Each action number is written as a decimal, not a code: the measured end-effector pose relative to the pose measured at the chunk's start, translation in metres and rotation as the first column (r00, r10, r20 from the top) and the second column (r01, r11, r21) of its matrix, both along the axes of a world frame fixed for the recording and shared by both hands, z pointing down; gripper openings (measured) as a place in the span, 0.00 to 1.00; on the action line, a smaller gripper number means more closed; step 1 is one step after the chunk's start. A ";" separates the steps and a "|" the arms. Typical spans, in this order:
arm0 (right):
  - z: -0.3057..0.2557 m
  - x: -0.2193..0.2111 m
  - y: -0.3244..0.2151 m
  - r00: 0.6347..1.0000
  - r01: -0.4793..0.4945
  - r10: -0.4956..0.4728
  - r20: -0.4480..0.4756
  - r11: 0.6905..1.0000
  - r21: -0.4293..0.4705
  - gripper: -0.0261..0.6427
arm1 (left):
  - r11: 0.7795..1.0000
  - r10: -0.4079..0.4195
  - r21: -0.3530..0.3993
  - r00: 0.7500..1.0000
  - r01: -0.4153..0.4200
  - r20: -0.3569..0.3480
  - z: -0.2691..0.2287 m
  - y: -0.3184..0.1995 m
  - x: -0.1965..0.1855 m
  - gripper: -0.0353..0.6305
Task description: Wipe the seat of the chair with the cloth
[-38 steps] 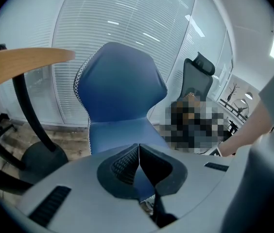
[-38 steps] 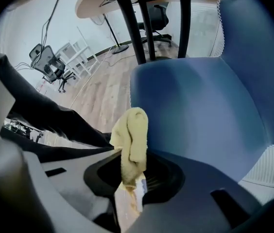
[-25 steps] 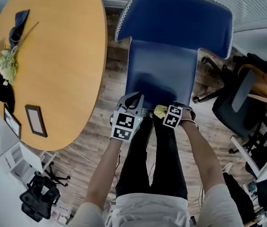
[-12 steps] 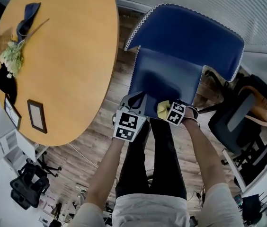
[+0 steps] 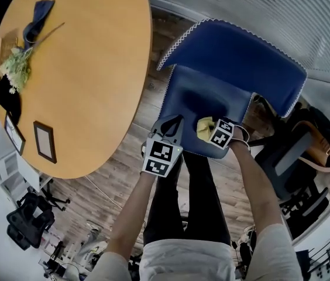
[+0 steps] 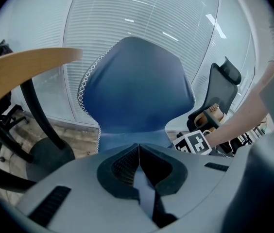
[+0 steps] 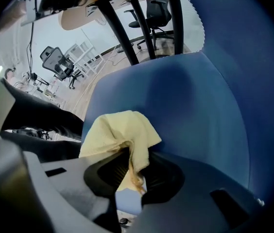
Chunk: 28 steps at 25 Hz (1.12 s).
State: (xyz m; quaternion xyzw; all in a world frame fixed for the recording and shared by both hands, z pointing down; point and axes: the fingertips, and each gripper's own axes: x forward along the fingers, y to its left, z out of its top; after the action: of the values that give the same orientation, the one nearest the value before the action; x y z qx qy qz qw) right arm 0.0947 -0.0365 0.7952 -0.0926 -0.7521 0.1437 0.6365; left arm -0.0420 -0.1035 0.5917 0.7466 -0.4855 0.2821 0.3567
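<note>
A blue chair stands in front of me, its seat (image 5: 203,107) below a curved backrest (image 5: 235,57). My right gripper (image 5: 207,129) is shut on a yellow cloth (image 5: 203,127) over the seat's front right part; in the right gripper view the cloth (image 7: 120,132) bunches out of the jaws onto the seat (image 7: 176,106). My left gripper (image 5: 171,126) hangs at the seat's front left corner, jaws shut with nothing between them. In the left gripper view the backrest (image 6: 137,89) fills the middle.
A round wooden table (image 5: 71,69) stands close to the left of the chair, with flowers (image 5: 13,69) and a picture frame (image 5: 45,141) on it. Black office chairs (image 5: 294,151) stand to the right. The floor is wood planks. My legs are right under the seat's front edge.
My right gripper has carried the cloth from the front edge farther onto the seat. The left gripper stays by the front left corner. The head view has shifted.
</note>
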 end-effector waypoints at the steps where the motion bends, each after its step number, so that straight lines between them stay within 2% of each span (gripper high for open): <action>1: 0.000 0.000 -0.006 1.000 -0.004 0.004 0.002 1.000 0.005 0.17 | 1.000 -0.002 -0.002 1.000 0.002 0.000 0.000 -0.001 0.001 0.09; 11: 0.000 -0.009 -0.081 0.998 -0.064 0.063 0.018 0.993 0.099 0.17 | 0.999 -0.031 -0.016 1.000 0.031 0.000 0.007 -0.007 0.000 0.09; 14: 0.000 -0.011 -0.099 0.991 -0.135 0.131 0.036 0.984 0.118 0.17 | 0.999 -0.030 -0.020 1.000 0.030 0.000 0.009 -0.006 0.003 0.09; 16: -0.001 -0.011 -0.111 0.973 -0.229 0.224 0.050 0.965 0.126 0.17 | 0.999 -0.028 -0.023 1.000 0.028 0.000 0.010 -0.003 0.005 0.09; 17: -0.001 -0.010 -0.116 0.957 -0.291 0.287 0.050 0.948 0.124 0.17 | 0.999 -0.028 -0.025 1.000 0.028 0.000 0.011 -0.002 0.005 0.09; 19: 0.003 -0.003 -0.125 0.903 -0.429 0.428 0.032 0.896 0.113 0.16 | 0.999 -0.033 -0.026 0.999 0.033 -0.002 0.010 -0.001 0.006 0.09; 22: 0.004 -0.005 -0.132 0.774 -0.633 0.632 0.046 0.773 0.042 0.15 | 0.999 -0.046 -0.025 0.999 0.045 -0.009 0.010 0.001 0.006 0.09; 24: 0.005 -0.005 -0.137 0.686 -0.727 0.726 0.045 0.687 0.008 0.14 | 0.998 -0.056 -0.025 0.998 0.056 -0.012 0.010 0.004 0.005 0.09; 25: 0.005 -0.005 -0.138 0.662 -0.749 0.748 0.046 0.663 0.006 0.14 | 0.998 -0.062 -0.025 0.998 0.062 -0.012 0.011 0.005 0.004 0.09; 28: 0.003 -0.008 -0.143 0.620 -0.784 0.781 0.079 0.621 0.013 0.13 | 0.997 -0.074 -0.032 0.997 0.073 -0.015 0.013 0.013 -0.001 0.09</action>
State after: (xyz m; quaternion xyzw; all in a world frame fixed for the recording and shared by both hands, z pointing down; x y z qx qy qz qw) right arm 0.0868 -0.1794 0.7980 0.2534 -0.7411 0.3858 0.4876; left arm -0.0434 -0.0904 0.6047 0.7247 -0.5053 0.2704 0.3825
